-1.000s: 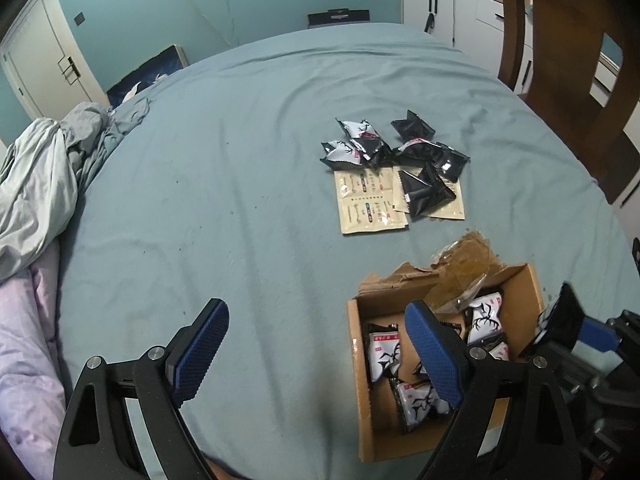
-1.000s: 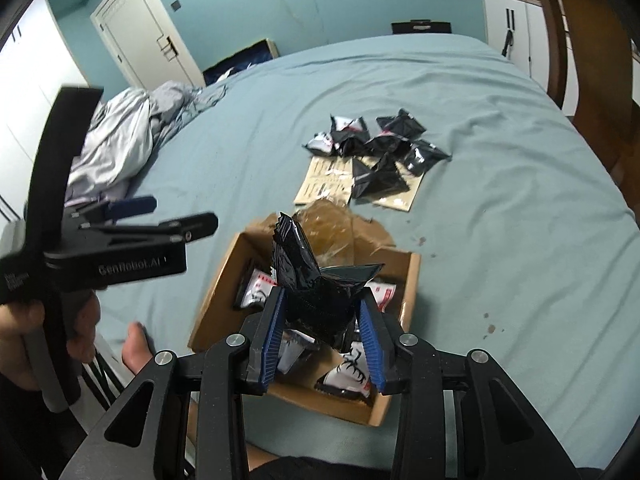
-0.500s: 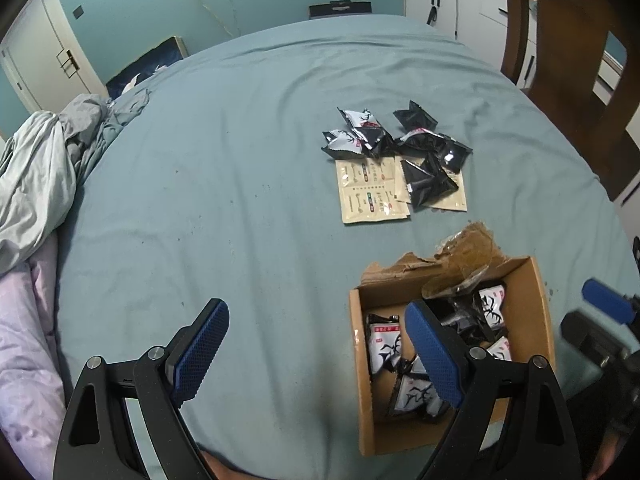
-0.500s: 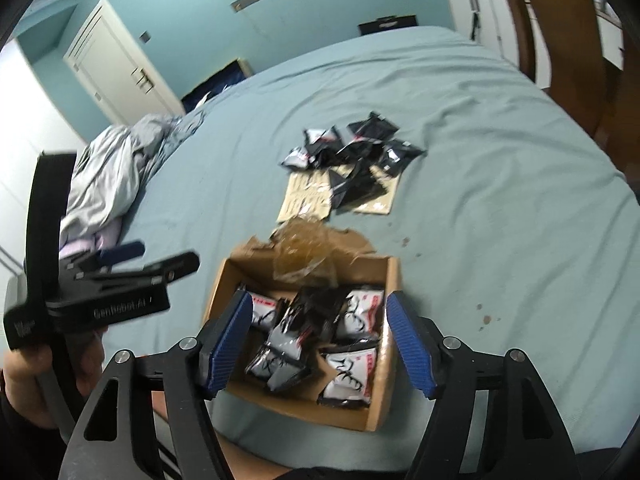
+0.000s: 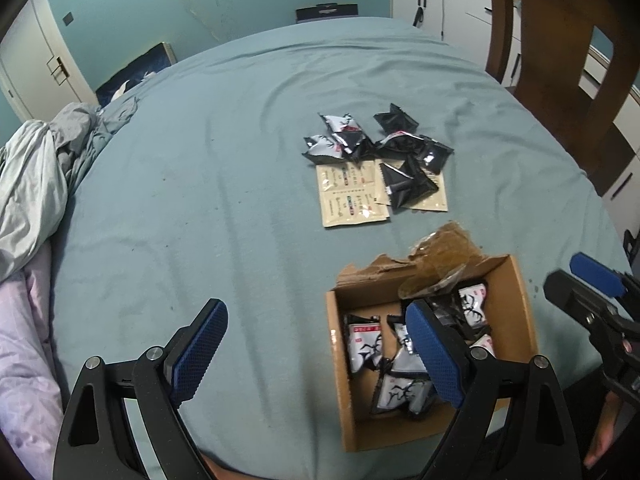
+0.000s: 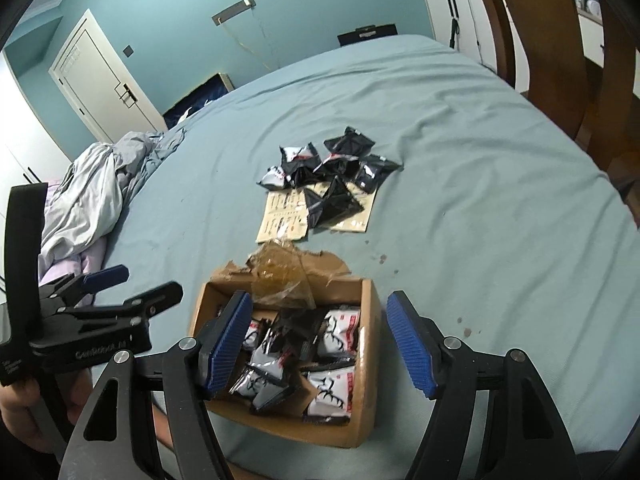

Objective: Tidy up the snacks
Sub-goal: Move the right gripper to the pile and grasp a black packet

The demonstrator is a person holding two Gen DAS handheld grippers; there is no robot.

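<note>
Black-and-white antler-print snack packets [image 6: 335, 334], brown cardboard box [image 6: 370, 364], teal bedsheet [image 6: 460, 152].

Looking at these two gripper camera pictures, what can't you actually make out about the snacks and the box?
- Packets in the cardboard box: left wrist view, the left gripper's finger covers some; no full count.
- Box's near left corner: right wrist view, behind the right gripper.
- Print on the beige sachets: too small.
- Pile of black packets: overlapping, count unclear.

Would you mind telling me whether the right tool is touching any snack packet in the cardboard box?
Apart: in the right wrist view, the right tool stands open above the cardboard box, gripping nothing.
</note>
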